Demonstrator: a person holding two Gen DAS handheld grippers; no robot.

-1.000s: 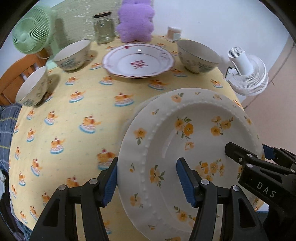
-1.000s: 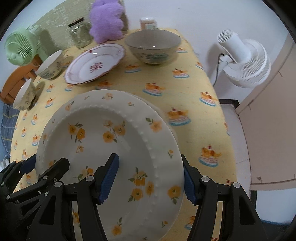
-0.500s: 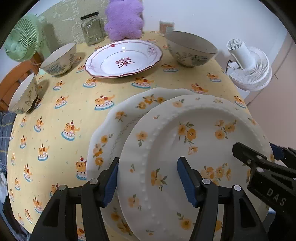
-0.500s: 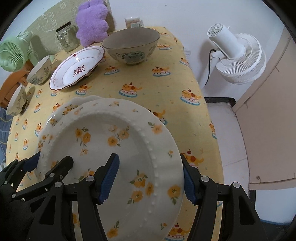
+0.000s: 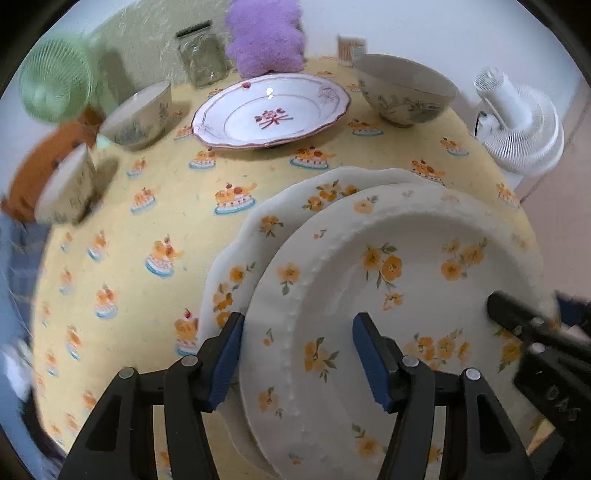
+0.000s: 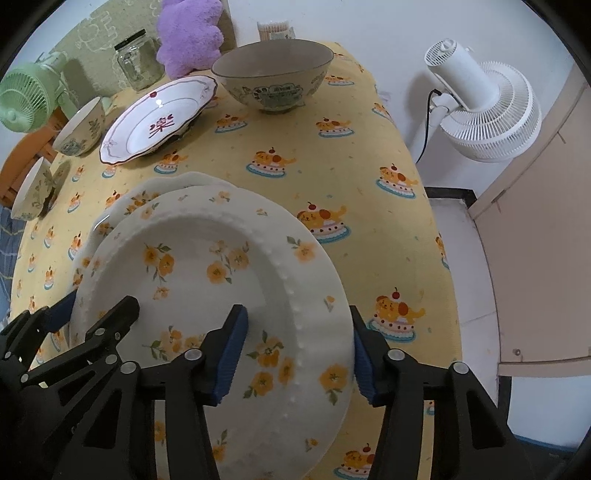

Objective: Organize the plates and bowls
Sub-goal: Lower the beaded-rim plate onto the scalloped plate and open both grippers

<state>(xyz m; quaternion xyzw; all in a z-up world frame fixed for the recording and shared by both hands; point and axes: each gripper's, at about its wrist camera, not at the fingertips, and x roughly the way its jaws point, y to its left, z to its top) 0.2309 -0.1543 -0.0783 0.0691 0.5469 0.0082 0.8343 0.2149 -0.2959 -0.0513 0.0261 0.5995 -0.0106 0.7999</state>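
Observation:
A white beaded-rim plate [image 5: 406, 295] [image 6: 207, 258] with yellow flowers is carried between both grippers. My left gripper [image 5: 297, 358] is shut across its left rim, one pad under the edge and one inside the well. On the right rim my right gripper [image 6: 295, 347] has its jaws closing, with the pads on the plate. The plate hangs over a scalloped yellow-flower plate [image 5: 258, 236] [image 6: 147, 192] lying on the yellow tablecloth, offset to its right; I cannot tell whether the two touch.
At the back stand a red-edged plate [image 5: 269, 110], a large bowl [image 5: 402, 92] and two smaller bowls [image 5: 140, 114] [image 5: 66, 184]. Behind them are a jar [image 5: 201, 59], a purple plush [image 5: 266, 33] and a green fan [image 5: 55, 85]. A white fan [image 6: 487, 107] stands beyond the table's right edge.
The held plate has come down and toward the scalloped plate, which now shows at its left. The right gripper's jaws have narrowed on the rim.

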